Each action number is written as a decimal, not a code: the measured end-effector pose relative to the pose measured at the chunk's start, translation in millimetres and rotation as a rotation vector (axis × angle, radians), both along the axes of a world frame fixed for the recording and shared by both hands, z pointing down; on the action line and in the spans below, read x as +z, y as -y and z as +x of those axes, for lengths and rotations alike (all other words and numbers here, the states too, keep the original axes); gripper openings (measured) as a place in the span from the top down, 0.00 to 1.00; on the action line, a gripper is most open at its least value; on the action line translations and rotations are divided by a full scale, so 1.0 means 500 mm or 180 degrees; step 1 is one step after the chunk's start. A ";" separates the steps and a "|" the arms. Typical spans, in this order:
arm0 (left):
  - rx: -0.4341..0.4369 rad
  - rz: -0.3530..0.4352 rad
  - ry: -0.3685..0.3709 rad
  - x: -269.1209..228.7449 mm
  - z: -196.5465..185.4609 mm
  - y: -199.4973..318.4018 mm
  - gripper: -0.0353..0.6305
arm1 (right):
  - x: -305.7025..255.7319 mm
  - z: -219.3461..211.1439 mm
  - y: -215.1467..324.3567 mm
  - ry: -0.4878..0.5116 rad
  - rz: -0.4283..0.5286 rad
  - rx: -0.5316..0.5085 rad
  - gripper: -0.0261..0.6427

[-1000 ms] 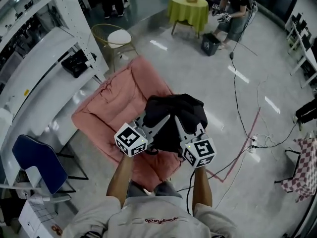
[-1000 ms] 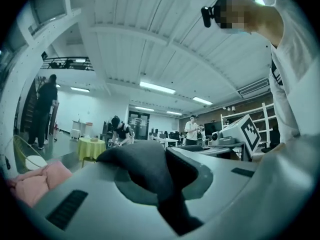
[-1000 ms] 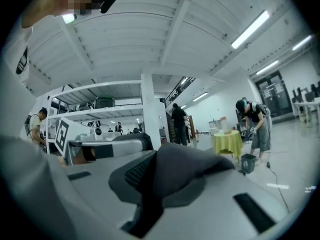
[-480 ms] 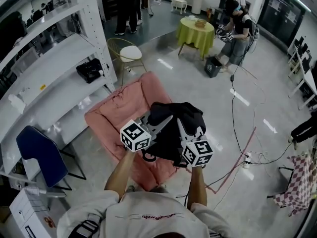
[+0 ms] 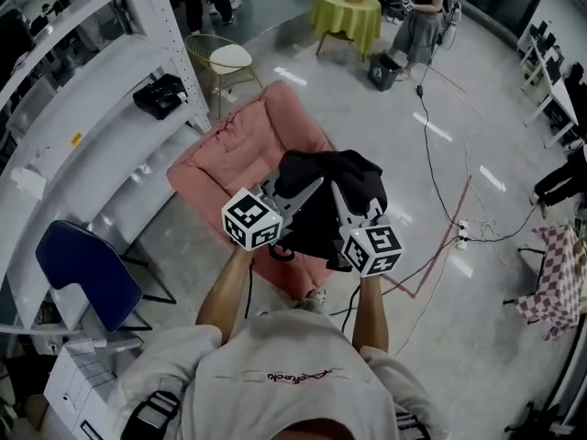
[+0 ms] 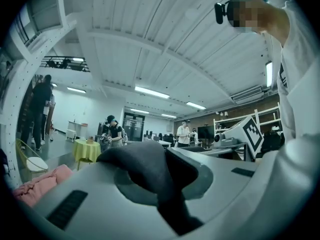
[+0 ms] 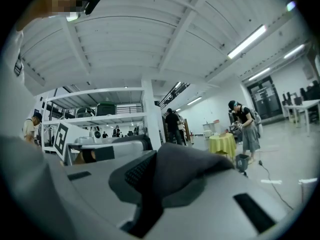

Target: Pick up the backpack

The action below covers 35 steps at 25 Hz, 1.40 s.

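Note:
The black backpack hangs in the air in front of me, above the near end of a pink floor cushion. My left gripper is shut on a dark strap of it, which bulges up out of the closed jaws in the left gripper view. My right gripper is shut on another fold of the dark fabric beside it. Both grippers point level, side by side, with the marker cubes toward me. The bag's lower part is hidden behind the grippers.
A white shelf rack runs along the left, with a blue chair near it. A round-seat chair and a table with a yellow-green cloth stand farther back, near a person. Cables trail across the floor at right.
Both grippers have risen together with the backpack held in them, and it now hangs higher over the pink cushion. The jaws have stayed closed.

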State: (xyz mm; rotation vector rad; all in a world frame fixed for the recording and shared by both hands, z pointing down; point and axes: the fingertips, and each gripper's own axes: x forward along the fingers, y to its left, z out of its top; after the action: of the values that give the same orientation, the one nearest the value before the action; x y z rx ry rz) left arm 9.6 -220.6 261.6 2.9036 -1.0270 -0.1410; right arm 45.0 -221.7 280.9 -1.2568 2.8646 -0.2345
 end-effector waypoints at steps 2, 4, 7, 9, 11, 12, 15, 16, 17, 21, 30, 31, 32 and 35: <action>0.0036 -0.0010 0.0027 0.009 -0.018 -0.037 0.87 | 0.009 -0.019 -0.038 -0.0007 -0.0022 0.0036 0.89; 0.0068 -0.0013 0.0038 0.013 -0.035 -0.072 0.87 | 0.015 -0.035 -0.074 -0.0004 -0.0045 0.0071 0.89; 0.0097 -0.0027 0.0040 0.018 -0.054 -0.123 0.87 | 0.025 -0.055 -0.127 0.0002 -0.0095 0.0090 0.89; 0.0101 -0.0048 0.0036 0.025 -0.069 -0.152 0.87 | 0.035 -0.070 -0.160 0.0010 -0.0124 0.0087 0.89; 0.0095 -0.0092 0.0033 0.042 -0.083 -0.182 0.87 | 0.053 -0.085 -0.194 0.0005 -0.0179 0.0078 0.89; 0.0087 -0.0130 0.0029 0.053 -0.091 -0.196 0.87 | 0.065 -0.093 -0.210 0.0002 -0.0219 0.0070 0.89; 0.0069 -0.0277 0.0030 0.095 -0.114 -0.233 0.87 | 0.107 -0.117 -0.252 -0.0001 -0.0363 0.0046 0.89; 0.0071 -0.0328 0.0042 0.110 -0.121 -0.243 0.87 | 0.122 -0.124 -0.263 0.0001 -0.0412 0.0044 0.89; 0.0074 -0.0376 0.0053 0.125 -0.127 -0.253 0.87 | 0.138 -0.131 -0.275 0.0001 -0.0459 0.0042 0.89; 0.0075 -0.0445 0.0046 0.160 -0.144 -0.286 0.87 | 0.170 -0.150 -0.307 -0.0034 -0.0518 0.0028 0.89; 0.0099 -0.0442 0.0019 0.159 -0.144 -0.315 0.87 | 0.173 -0.147 -0.330 -0.0038 -0.0511 0.0089 0.89; 0.0089 -0.0433 0.0033 0.160 -0.146 -0.316 0.87 | 0.174 -0.150 -0.331 -0.0050 -0.0507 0.0087 0.89; 0.0081 -0.0425 0.0044 0.162 -0.147 -0.319 0.87 | 0.175 -0.151 -0.334 -0.0063 -0.0506 0.0086 0.89; 0.0067 -0.0404 0.0028 0.160 -0.147 -0.323 0.87 | 0.174 -0.151 -0.341 -0.0097 -0.0486 0.0099 0.89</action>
State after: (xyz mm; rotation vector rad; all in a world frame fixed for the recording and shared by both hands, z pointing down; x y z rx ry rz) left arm -64.0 -59.1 341.4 2.8023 -0.9686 -0.0599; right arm -30.3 -51.2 367.9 -1.3386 2.8985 -0.4452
